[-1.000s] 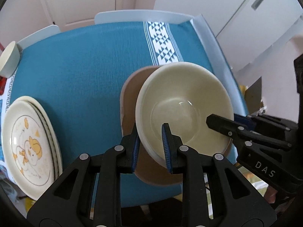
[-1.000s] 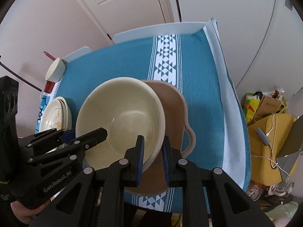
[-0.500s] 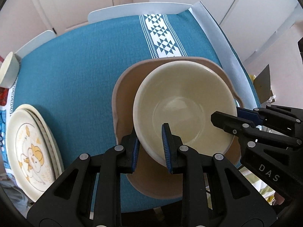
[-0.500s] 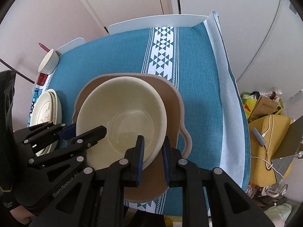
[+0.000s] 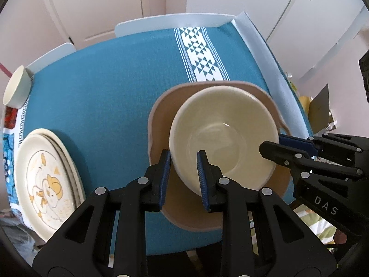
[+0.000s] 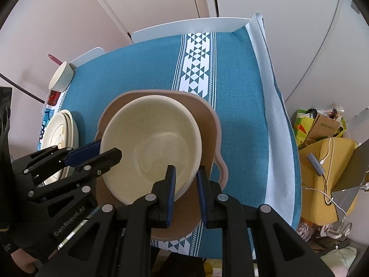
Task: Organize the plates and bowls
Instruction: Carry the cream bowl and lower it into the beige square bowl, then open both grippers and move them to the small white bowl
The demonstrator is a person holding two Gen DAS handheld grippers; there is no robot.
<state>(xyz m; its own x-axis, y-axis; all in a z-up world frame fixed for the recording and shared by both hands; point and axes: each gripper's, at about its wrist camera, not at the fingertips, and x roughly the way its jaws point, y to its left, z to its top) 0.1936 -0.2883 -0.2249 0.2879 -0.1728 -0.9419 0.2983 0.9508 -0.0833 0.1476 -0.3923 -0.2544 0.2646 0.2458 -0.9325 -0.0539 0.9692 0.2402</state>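
Over the near part of the blue-clothed counter (image 5: 110,97), a cream bowl (image 5: 223,138) sits inside a tan two-handled dish (image 5: 159,120), and both tools are clamped on the bowl's rim. The left tool (image 5: 183,173) pinches the near-left rim, one pad inside and one outside; the right tool (image 6: 185,184) pinches the opposite side of the rim the same way, its pads narrow around the wall. Two grips on facing sides likely keep the wide bowl level and steady as it nests in the dish. The bowl stands upright, mouth up; being round, it has no long axis. The dish is slightly longer across its handles, which lie left and right of the bowl. Left of the bowl lies a stack of picture plates (image 5: 43,180), and beyond them a small cup (image 5: 16,87).
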